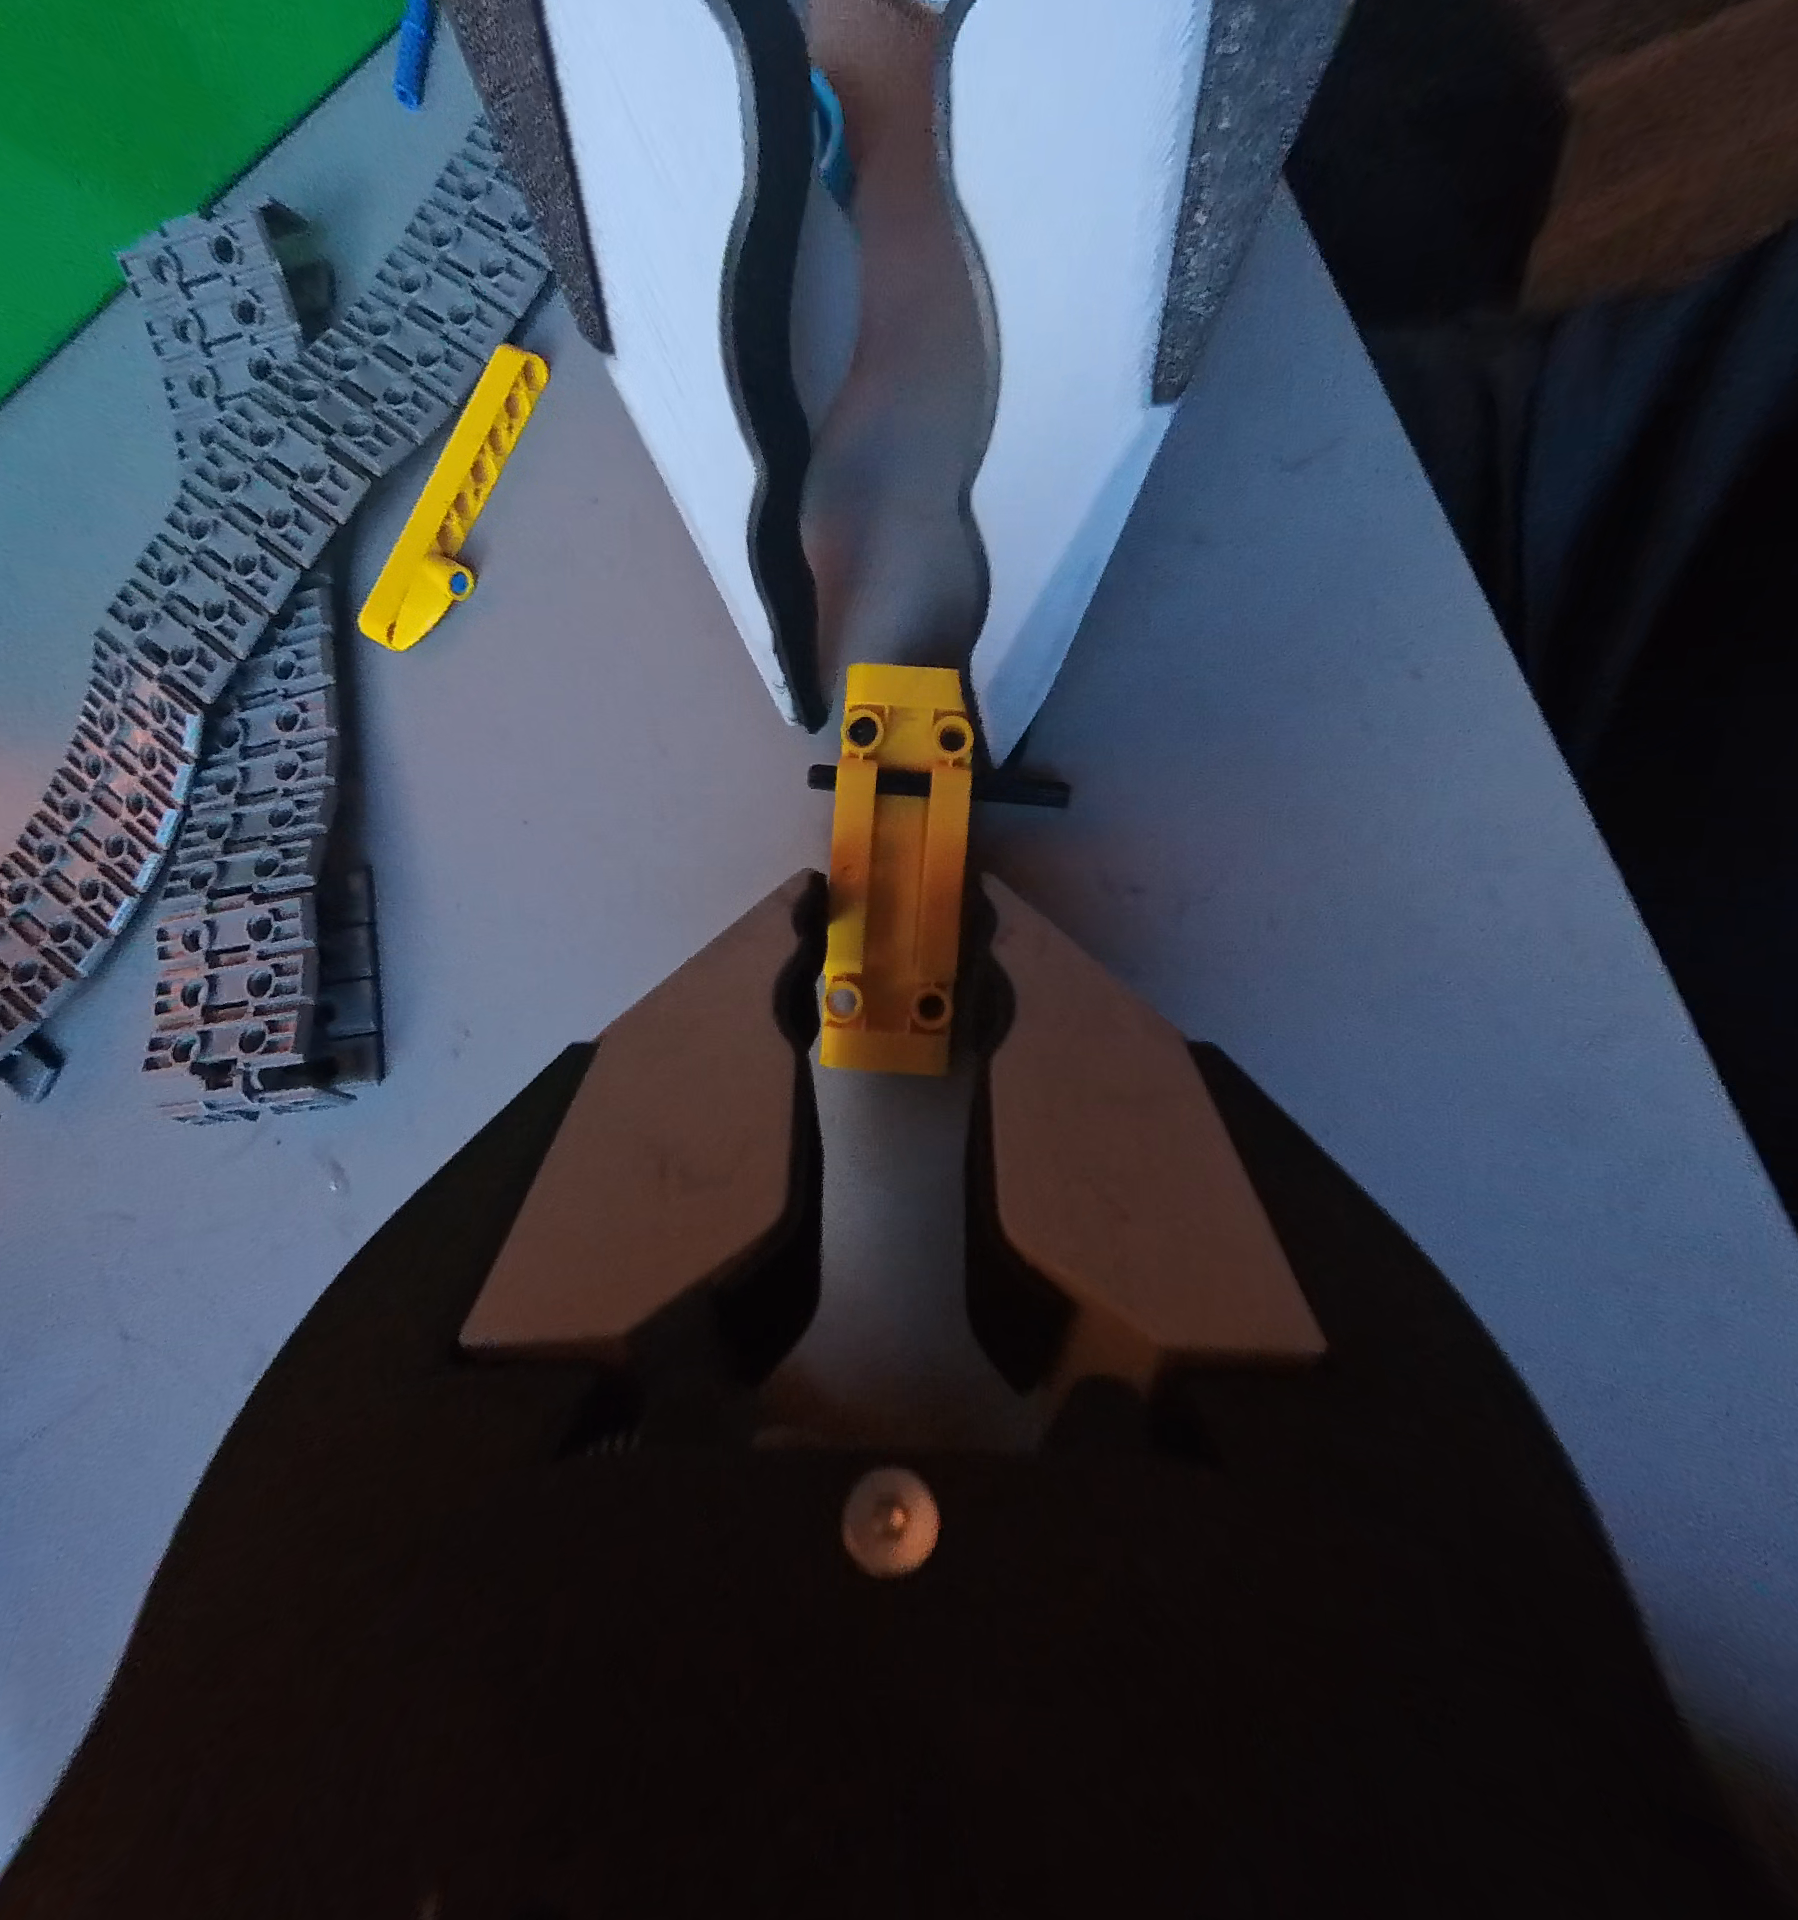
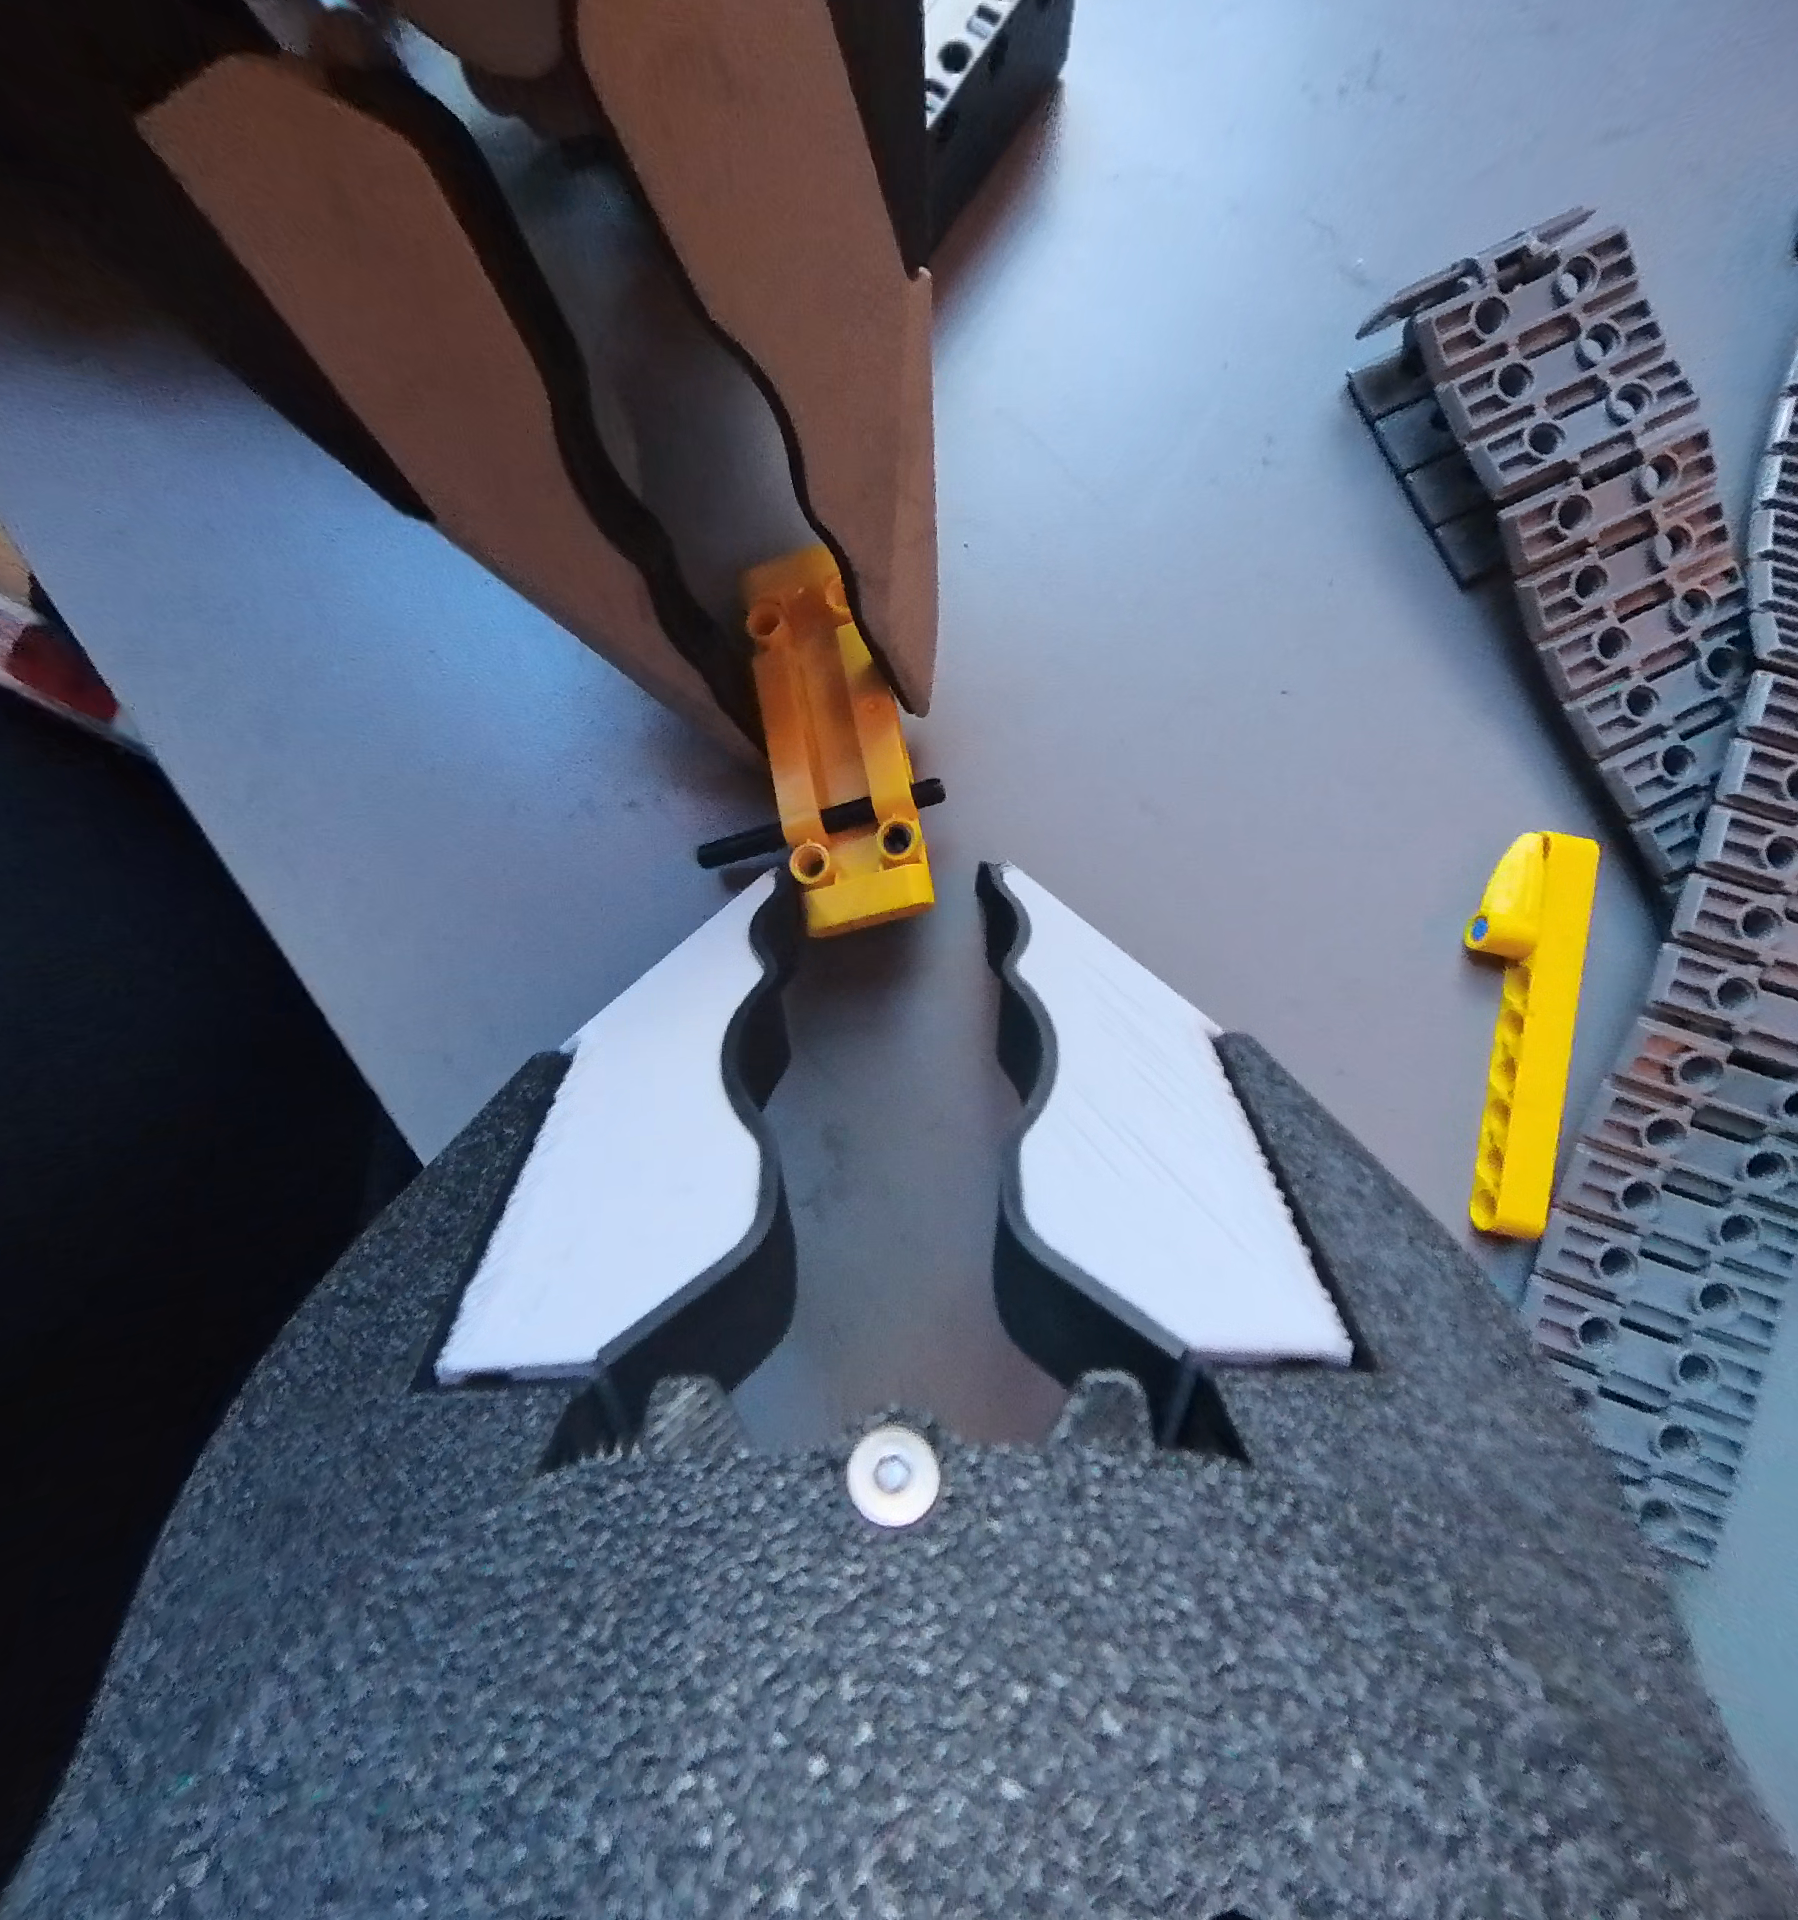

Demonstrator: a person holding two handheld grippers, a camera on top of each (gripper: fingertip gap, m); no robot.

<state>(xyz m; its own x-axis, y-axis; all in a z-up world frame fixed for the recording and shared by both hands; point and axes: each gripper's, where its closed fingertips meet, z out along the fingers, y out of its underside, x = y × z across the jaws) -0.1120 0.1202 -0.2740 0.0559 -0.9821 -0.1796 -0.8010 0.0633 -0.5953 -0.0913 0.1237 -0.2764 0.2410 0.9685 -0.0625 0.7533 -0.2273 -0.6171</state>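
Note:
My left gripper (image 1: 900, 894), with tan fingers, is shut on the sides of a yellow plastic panel piece (image 1: 900, 862) just above the grey table. A thin black axle (image 1: 1030, 792) runs crosswise through the piece near its far end. My right gripper (image 2: 879, 873), with white fingers, faces the left one and is open. The axle end of the yellow piece (image 2: 859, 873) sits between its fingertips, close to the left one. The left gripper also shows in the right wrist view (image 2: 833, 727), and the right gripper in the left wrist view (image 1: 900, 717).
Curved strips of grey track links (image 1: 230, 582) (image 2: 1653, 727) lie on the table (image 1: 583, 1039). A yellow holed beam with a blue pin (image 1: 453, 499) (image 2: 1529, 1029) lies beside them. A green board (image 1: 95, 156) and a small blue part (image 1: 412, 57) are farther off. The table edge (image 1: 1560, 790) runs close by. My left and right fingertips are right by each other.

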